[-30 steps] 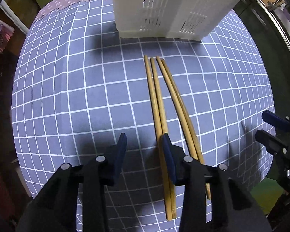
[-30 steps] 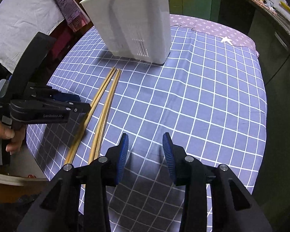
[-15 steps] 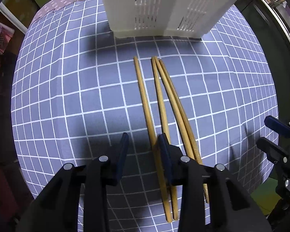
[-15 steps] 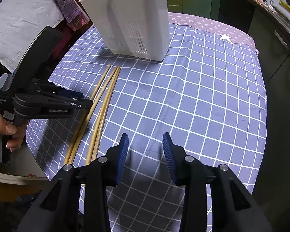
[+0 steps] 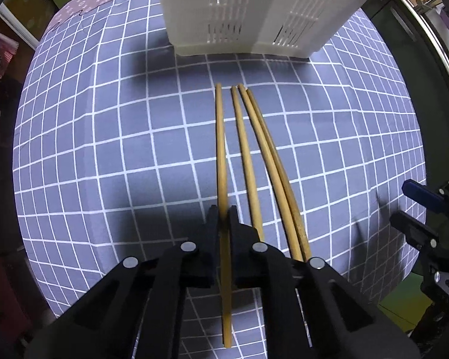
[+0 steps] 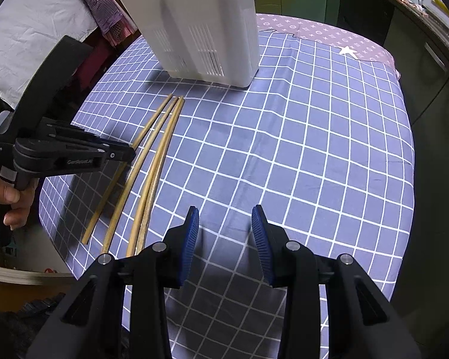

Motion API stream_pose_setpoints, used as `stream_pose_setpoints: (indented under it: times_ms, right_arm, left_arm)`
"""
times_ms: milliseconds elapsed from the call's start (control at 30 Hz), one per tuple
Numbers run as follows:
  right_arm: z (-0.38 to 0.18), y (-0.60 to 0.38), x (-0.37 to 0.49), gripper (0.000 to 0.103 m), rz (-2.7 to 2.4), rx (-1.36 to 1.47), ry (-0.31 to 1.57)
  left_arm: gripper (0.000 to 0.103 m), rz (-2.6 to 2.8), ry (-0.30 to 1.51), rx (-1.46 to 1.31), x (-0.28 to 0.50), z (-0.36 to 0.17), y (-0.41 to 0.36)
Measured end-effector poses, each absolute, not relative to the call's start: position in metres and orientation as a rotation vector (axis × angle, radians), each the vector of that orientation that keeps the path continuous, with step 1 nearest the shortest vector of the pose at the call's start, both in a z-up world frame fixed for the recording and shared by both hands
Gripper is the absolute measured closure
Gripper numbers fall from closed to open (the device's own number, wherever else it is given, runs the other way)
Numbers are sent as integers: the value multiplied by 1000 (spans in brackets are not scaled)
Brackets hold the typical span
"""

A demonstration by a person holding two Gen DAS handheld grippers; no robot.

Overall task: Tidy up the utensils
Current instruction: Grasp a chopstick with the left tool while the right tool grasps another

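Your left gripper point(image 5: 223, 214) pinches the leftmost chopstick point(image 5: 220, 149) near table's point(image 6: 329, 155) edge | right gripper point(image 6: 225, 227) half-open, empty, over bare cloth.

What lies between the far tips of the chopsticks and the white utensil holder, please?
Nothing: only bare checked tablecloth separates the chopsticks from the white utensil holder. The left wrist view shows it best; the right wrist view agrees.

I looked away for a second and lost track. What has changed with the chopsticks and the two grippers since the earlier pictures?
The left gripper has closed on the leftmost chopstick, which it first nudged sideways, away from the other three chopsticks. Earlier its jaws stood open over the bundle. The right gripper stays open and empty above the checked cloth, and the white utensil holder has not moved.
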State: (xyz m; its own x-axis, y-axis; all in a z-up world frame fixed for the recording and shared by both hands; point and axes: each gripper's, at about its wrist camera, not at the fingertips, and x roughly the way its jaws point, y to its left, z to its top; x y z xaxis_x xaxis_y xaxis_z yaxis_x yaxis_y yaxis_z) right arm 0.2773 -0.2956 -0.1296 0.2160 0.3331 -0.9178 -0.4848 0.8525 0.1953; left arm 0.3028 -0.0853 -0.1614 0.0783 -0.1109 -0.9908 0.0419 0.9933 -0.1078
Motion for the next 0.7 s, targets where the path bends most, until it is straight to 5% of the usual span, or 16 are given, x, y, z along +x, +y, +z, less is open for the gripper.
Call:
stream_pose_setpoints:
  times_ms: [700]
  right_arm:
    - [-161,-203,322,69,575,-214,1366]
  left_arm:
    - [96,-142,890,-22,190,-56,-30]
